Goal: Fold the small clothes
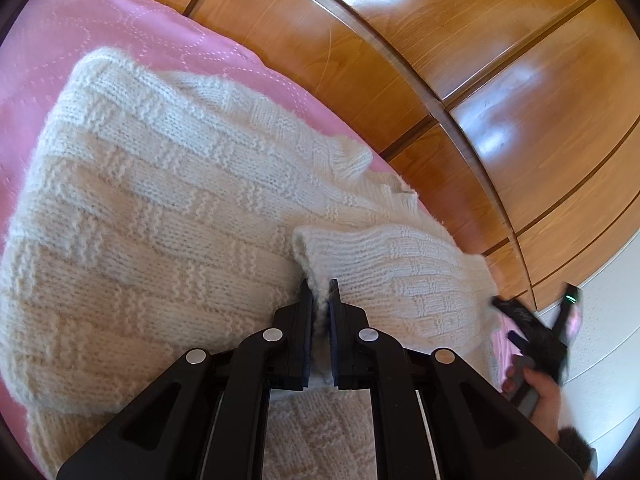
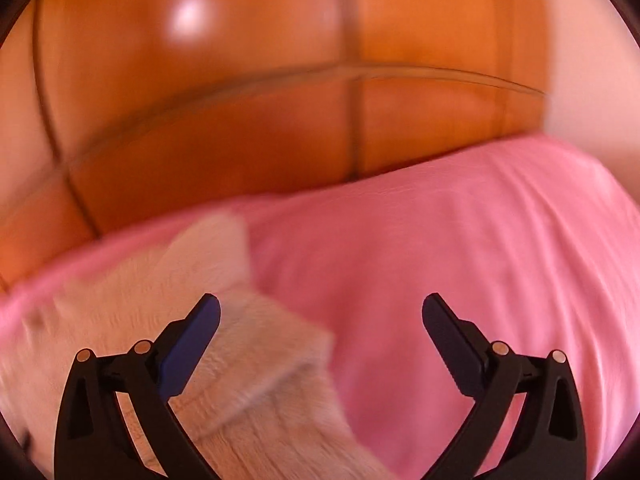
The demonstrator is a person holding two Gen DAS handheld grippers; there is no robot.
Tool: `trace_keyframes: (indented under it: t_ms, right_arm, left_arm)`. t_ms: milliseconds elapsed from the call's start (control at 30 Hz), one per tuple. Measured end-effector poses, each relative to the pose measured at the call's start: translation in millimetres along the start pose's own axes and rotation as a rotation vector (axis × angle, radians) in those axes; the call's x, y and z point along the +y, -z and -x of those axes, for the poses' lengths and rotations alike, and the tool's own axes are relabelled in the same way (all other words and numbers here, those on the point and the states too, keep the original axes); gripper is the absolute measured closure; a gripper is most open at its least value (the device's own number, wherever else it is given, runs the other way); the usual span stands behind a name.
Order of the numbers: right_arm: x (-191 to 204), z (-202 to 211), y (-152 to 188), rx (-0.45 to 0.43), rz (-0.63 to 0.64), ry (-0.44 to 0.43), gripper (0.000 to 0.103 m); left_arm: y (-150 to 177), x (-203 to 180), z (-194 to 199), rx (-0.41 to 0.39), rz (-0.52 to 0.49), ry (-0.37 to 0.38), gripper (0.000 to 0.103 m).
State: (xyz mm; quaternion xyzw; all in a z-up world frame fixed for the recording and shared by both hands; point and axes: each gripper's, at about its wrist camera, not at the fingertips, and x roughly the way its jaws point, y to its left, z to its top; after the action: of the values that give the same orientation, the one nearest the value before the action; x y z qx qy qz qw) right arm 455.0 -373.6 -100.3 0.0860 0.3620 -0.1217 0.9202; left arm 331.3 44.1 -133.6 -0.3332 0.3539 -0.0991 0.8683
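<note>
Sweater (image 1: 168, 208): left gripper (image 1: 320, 288) clenched on fold edge; thin pinch may slip
Right gripper (image 2: 320, 316): released, empty; could snag knit

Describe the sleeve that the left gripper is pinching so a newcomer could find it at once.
On the pink bedspread beside the wooden headboard lies a cream knitted sweater. Its sleeve is folded over the body, its edge clamped in the left gripper.
</note>
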Motion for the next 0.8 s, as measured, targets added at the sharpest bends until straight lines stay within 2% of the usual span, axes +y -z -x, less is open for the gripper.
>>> trace_keyframes:
  t_ms: [67, 133, 167, 267, 400, 467, 567, 600, 667, 800]
  right_arm:
    - [-1.0, -34.5, 0.1, 0.121, 0.013, 0.095, 0.002]
    - [-19.7, -49.5, 4.7, 0.167, -0.105, 0.042, 0.002]
    - [-27.0, -49.1, 5.8, 0.158, -0.151, 0.073, 0.002]
    - [-26.9, -41.7, 9.9, 0.117, -0.163, 0.135, 0.002]
    - [-38.3, -28.4, 11.1, 0.047, -0.241, 0.078, 0.002]
    - [-37.1, -27.7, 4.8, 0.021, -0.231, 0.038, 0.002]
    - [-25.9, -27.0, -8.4, 0.035, -0.176, -0.074, 0.002]
    - [-21.5, -38.8, -11.7, 0.07, -0.162, -0.074, 0.002]
    - [-17.7, -66.2, -12.1, 0.157, -0.144, 0.006, 0.002]
    - [-13.9, -66.3, -13.8, 0.127, -0.149, 0.092, 0.002]
  left_arm:
    - [0.4, 0.6, -0.7, 0.002, 0.002, 0.009, 0.097]
    - [0.7, 1.4, -1.3, 0.002, 0.003, 0.014, 0.097]
    - [0.8, 1.3, -1.8, 0.002, 0.003, 0.015, 0.097]
    - [1.0, 2.2, -1.9, 0.001, 0.006, 0.018, 0.097]
    - [1.6, 1.6, -2.3, -0.004, 0.009, 0.018, 0.097]
    - [2.1, 1.2, -2.5, -0.007, 0.006, 0.016, 0.097]
    - [2.1, 1.5, -2.7, -0.007, 0.009, 0.02, 0.097]
    - [2.1, 1.7, -2.9, -0.007, 0.01, 0.021, 0.097]
    - [1.4, 2.3, -4.2, -0.005, 0.01, 0.026, 0.097]
    - [0.8, 4.2, -5.4, -0.005, 0.017, 0.036, 0.097]
